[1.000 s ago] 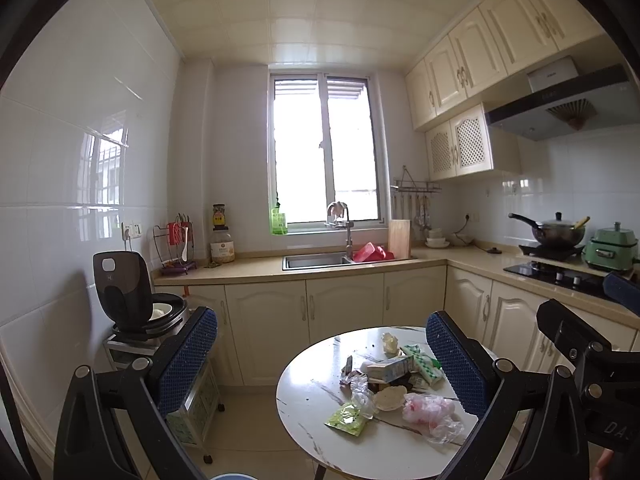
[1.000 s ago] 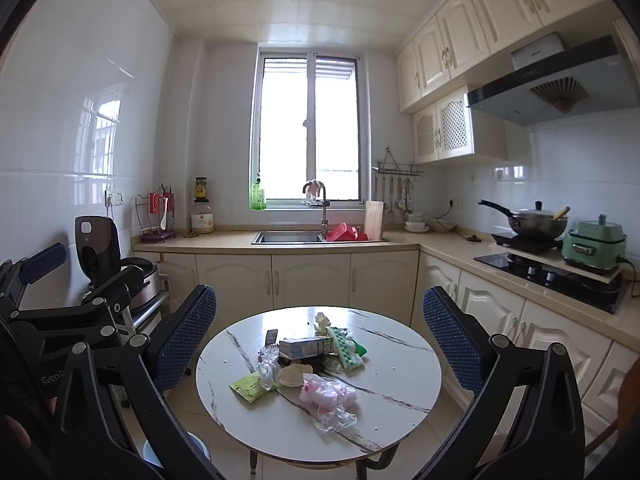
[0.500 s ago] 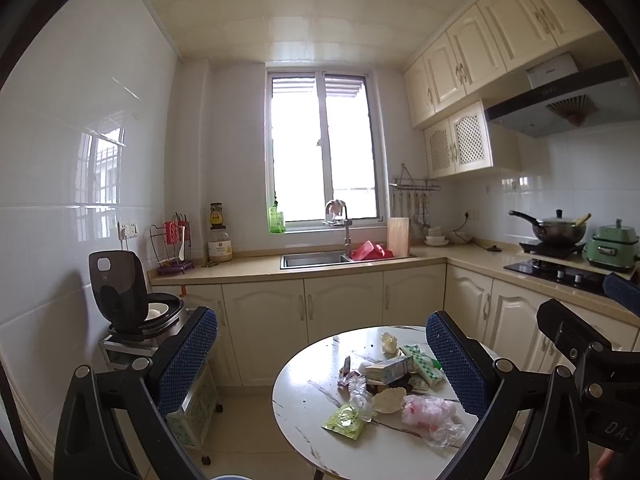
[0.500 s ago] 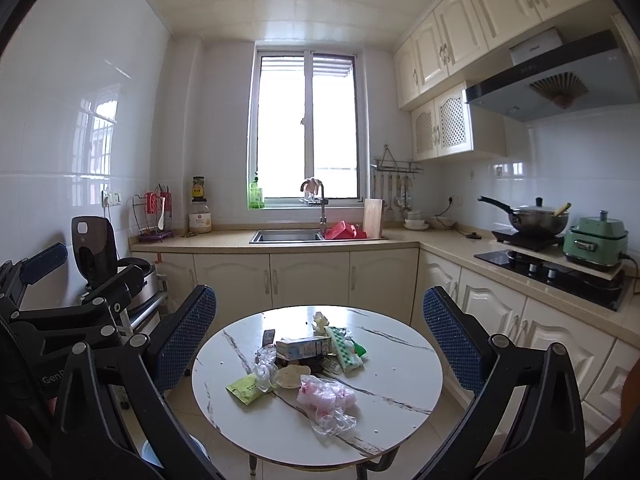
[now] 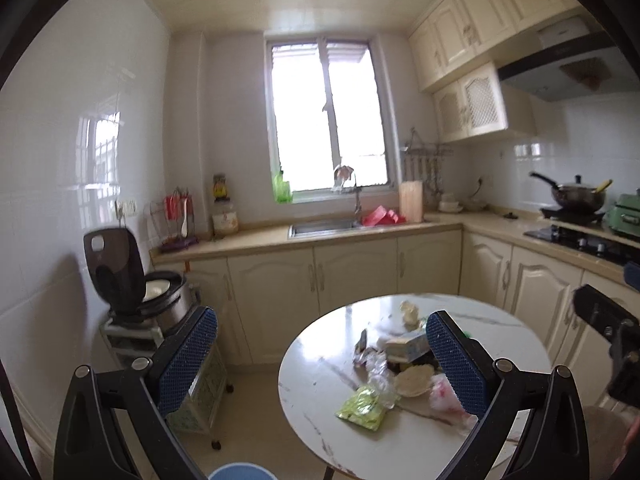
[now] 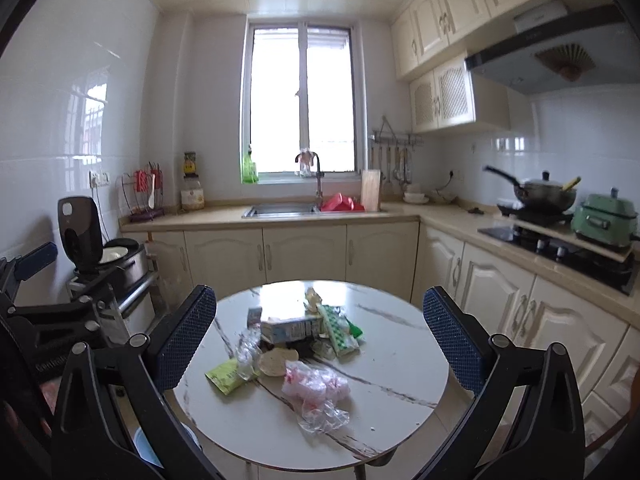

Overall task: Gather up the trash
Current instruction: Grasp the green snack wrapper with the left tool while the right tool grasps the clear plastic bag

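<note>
On the round table (image 6: pixel 400 364): trash pile heaped near the centre, nothing collected yet, judging by the full heap.
Left gripper (image 5: pixel 320 356): fingers wide apart, empty, held high and short of the table.
Right gripper (image 6: pixel 320 336): fingers wide apart, empty, framing the pile from above.
Milk carton (image 6: pixel 290 328): lying flat, long axis running left-right across the right wrist view.
Green-white wrapper (image 6: pixel 338 332): long axis slanting away toward the back left.
Clear plastic bag (image 6: pixel 316 394): crumpled, nearest edge, no clear axis.
Yellow-green packet (image 6: pixel 226 376): flat, beside the bag.
Step in hand: approach; best lowered over one outer piece, likely the bag, closing across its bunched middle.
Bin: blue rim (image 5: pixel 240 472) low beside the table, probably the drop point.
</note>
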Tool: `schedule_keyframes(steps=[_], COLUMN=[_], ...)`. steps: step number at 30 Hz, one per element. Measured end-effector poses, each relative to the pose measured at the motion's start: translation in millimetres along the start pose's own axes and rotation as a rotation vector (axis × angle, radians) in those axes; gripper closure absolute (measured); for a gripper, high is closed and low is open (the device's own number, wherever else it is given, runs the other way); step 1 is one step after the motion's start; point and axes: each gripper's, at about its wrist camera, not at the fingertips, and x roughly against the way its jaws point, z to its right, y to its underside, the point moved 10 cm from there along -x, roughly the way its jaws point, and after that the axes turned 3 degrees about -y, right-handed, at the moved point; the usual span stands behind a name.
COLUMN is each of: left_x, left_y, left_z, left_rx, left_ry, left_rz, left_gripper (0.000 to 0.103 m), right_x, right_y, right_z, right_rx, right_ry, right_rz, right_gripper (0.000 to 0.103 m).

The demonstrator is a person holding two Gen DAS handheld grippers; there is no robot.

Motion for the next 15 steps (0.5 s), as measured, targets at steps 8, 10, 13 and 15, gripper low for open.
schedule_keyframes(steps=[8, 10, 13, 15], left_x=[-131.4, -153.0, -184.8, -203.1], left_y=[79.4, 95.5, 112.4, 116.7], left_z=[6.9, 13.3, 19.7, 25.6], left_rx=[-0.044, -0.047, -0.043, -0.035], left_ry=[0.004, 0.026, 0.051, 0.073], left_rz=[-0.315, -0.382, -0.458, -0.492], left_gripper=[0.001, 0.001, 0.001, 0.001], right_x=[-108.6, -134.4, -167.6, -187.3], right_y=[91.5, 116.8, 149.5, 167.4], right_z=[30.5, 27.6, 21.0, 16.7], right_rx=[0.002, 0.028, 0.054, 0.070], right_ry=[-0.002, -0.025, -0.067, -0.093], right_rz=[-0.294, -0.375, -0.469, -0.521], right_gripper=[0.000, 0.000, 0.000, 0.000])
